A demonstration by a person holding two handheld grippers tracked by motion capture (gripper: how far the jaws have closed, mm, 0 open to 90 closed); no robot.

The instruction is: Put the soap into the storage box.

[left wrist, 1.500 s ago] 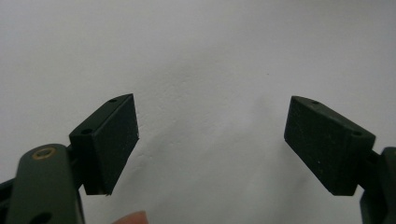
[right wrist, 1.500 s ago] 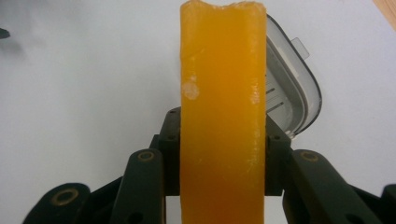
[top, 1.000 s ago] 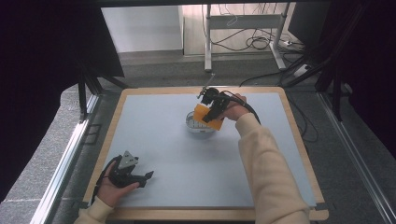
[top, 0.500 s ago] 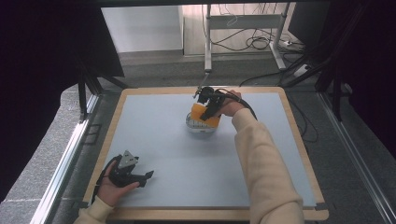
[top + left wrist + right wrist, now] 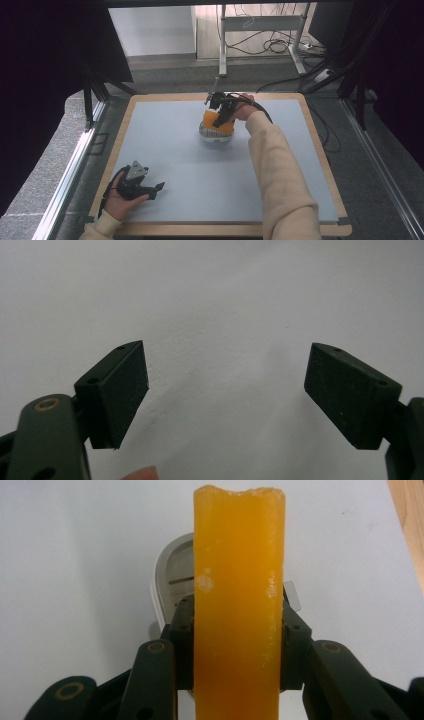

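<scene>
Right gripper is clamped on the orange block, holding it over a white scale. Left gripper rests released on the table, nothing between its jaws.

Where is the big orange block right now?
In the high view the orange block is clamped in the right gripper, toward the table's far edge, right above a white device.
</scene>
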